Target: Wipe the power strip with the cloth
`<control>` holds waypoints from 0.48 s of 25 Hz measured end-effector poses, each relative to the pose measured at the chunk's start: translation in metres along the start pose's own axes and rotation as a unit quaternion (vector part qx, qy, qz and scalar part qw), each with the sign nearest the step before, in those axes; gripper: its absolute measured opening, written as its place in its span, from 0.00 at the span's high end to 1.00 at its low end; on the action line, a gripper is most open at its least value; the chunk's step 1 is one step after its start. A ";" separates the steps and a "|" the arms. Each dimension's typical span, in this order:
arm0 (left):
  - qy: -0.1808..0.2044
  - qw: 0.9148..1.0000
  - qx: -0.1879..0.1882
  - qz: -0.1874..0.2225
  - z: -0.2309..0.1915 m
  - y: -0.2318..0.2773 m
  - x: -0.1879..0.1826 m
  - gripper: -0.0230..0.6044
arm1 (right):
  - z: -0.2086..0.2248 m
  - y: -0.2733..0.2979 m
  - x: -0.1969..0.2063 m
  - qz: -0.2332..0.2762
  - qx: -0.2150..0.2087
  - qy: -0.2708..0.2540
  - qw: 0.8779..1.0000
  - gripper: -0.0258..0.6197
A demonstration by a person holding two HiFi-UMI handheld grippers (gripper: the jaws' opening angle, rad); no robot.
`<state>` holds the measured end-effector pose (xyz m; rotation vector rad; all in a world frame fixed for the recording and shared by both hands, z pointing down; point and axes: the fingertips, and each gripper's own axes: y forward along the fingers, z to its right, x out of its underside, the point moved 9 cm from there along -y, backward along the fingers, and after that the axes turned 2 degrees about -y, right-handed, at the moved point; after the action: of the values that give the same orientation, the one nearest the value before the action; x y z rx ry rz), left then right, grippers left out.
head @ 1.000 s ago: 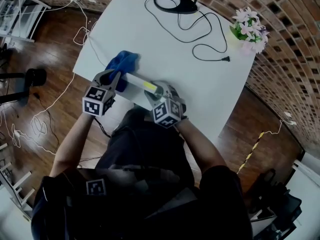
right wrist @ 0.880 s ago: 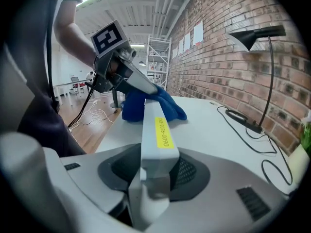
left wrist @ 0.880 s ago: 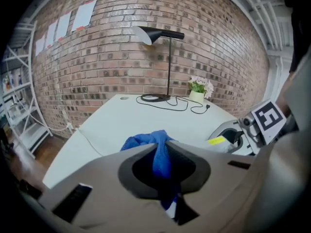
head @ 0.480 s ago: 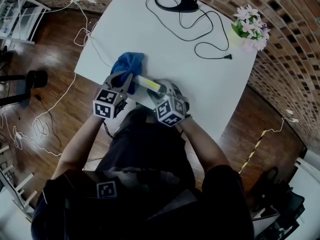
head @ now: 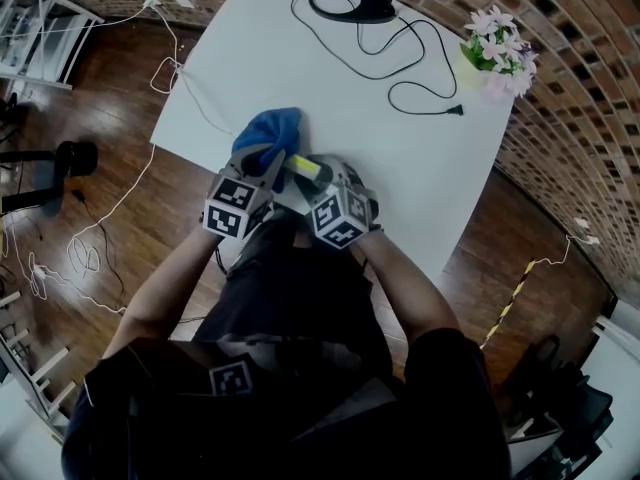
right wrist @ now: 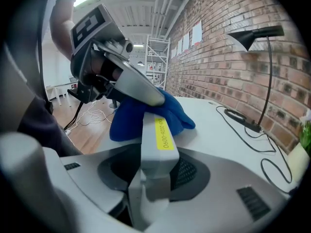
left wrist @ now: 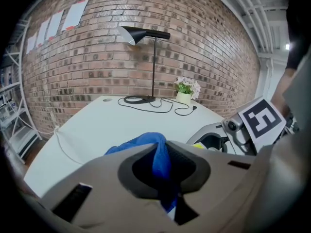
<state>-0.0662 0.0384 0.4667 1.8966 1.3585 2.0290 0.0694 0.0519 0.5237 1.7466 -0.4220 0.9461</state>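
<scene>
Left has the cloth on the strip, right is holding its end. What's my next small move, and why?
Probably slide the left gripper, shut on the cloth, a little way along the power strip toward the right gripper, stopping short of its jaws. The yellow-labelled stretch beside those jaws is bare, while the cloth lies over the strip beyond it.

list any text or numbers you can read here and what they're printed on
"2026-0090": on the yellow label along the power strip; the characters before it are too blurred to read.
Papers on the brick wall: too small to read.
Square markers: black-and-white patterns only, no letters.
Nothing else carries readable print.
</scene>
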 end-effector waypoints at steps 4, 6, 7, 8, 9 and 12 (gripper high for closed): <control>0.007 1.000 0.020 0.002 0.020 0.008 -0.002 0.90 | 0.001 0.000 0.000 0.001 0.000 -0.001 1.000 0.70; 0.007 1.000 0.025 0.002 0.028 0.011 -0.002 0.90 | 0.001 0.000 0.000 0.002 0.001 -0.001 1.000 0.70; 0.007 1.000 0.027 0.001 0.030 0.012 -0.003 0.90 | 0.001 0.000 0.001 0.002 0.001 -0.002 1.000 0.70; 0.006 1.000 0.028 0.000 0.031 0.013 -0.003 0.90 | 0.001 0.000 0.001 0.003 0.002 -0.002 1.000 0.70; 0.004 1.000 0.030 -0.002 0.033 0.013 -0.003 0.90 | 0.001 0.000 0.001 0.003 0.003 -0.003 1.000 0.70; 0.007 0.999 0.046 -0.008 0.041 0.016 -0.004 0.90 | 0.000 0.000 0.001 0.005 0.005 -0.006 1.000 0.70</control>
<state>-0.0233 0.0490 0.4674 1.9037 1.4902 2.0085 0.0699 0.0517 0.5248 1.7609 -0.4355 0.9462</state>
